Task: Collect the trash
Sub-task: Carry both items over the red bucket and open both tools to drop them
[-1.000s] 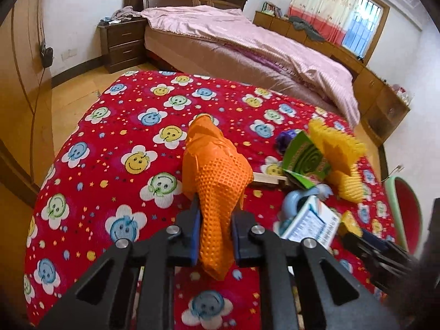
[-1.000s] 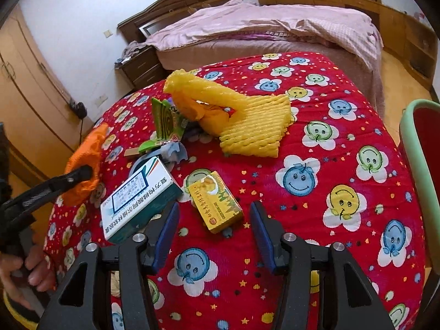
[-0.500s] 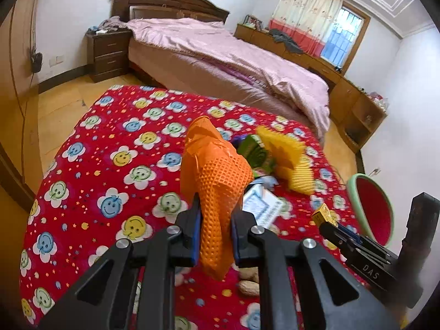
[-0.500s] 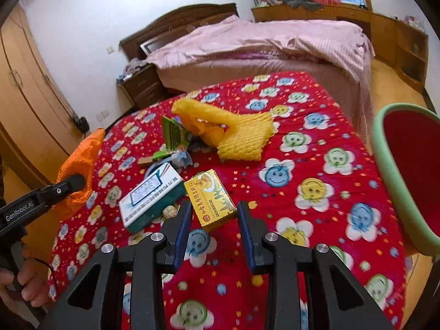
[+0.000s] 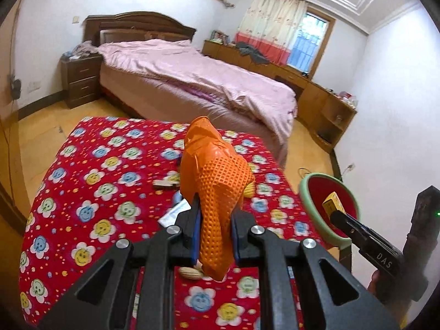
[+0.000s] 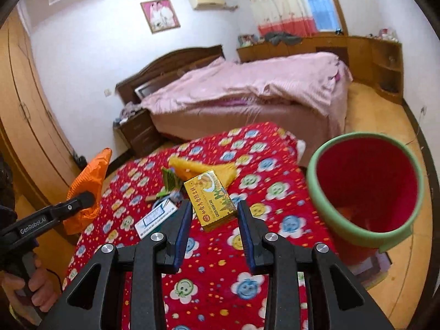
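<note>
The left gripper has its jaws pinching an orange foam net, held clear above the counter. The right gripper has its jaws closed on a yellow box, also lifted off the red smiley-flower cloth. The red bin with a green rim stands beside the counter, near the right gripper.
</note>
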Motion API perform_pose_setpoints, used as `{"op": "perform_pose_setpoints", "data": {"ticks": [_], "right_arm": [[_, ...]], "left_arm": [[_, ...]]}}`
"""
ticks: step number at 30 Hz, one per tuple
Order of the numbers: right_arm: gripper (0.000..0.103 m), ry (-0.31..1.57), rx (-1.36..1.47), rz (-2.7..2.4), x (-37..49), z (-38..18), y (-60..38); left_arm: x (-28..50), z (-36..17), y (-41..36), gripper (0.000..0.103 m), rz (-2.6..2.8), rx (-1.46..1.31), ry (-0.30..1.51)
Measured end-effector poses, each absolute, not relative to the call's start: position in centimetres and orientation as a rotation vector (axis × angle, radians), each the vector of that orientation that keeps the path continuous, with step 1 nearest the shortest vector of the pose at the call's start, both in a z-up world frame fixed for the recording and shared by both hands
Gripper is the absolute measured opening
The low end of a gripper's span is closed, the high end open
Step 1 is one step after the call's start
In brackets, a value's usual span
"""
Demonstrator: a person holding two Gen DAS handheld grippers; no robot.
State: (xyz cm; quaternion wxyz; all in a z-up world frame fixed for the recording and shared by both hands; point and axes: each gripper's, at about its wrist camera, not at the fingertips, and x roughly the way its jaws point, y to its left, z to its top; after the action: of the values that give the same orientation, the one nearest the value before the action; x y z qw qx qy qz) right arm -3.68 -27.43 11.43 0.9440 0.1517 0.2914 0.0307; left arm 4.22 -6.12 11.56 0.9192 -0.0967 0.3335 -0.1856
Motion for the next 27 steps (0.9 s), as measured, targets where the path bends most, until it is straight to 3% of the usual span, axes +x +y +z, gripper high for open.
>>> {"op": "perform_pose_setpoints", "data": {"ticks": [14, 27], "right_arm": [[0.034, 0.477, 0.317, -0.088, -8.2, 15.2, -33.2], [0.034, 0.485, 0.327, -0.21, -8.2, 14.3, -38.7]], "left_arm": [[2.6, 15.7, -14.3, 0.017, -0.577, -0.108, 0.61], [4.2, 13.2, -24.4, 0.017, -0.743, -0.03, 0.643]]}}
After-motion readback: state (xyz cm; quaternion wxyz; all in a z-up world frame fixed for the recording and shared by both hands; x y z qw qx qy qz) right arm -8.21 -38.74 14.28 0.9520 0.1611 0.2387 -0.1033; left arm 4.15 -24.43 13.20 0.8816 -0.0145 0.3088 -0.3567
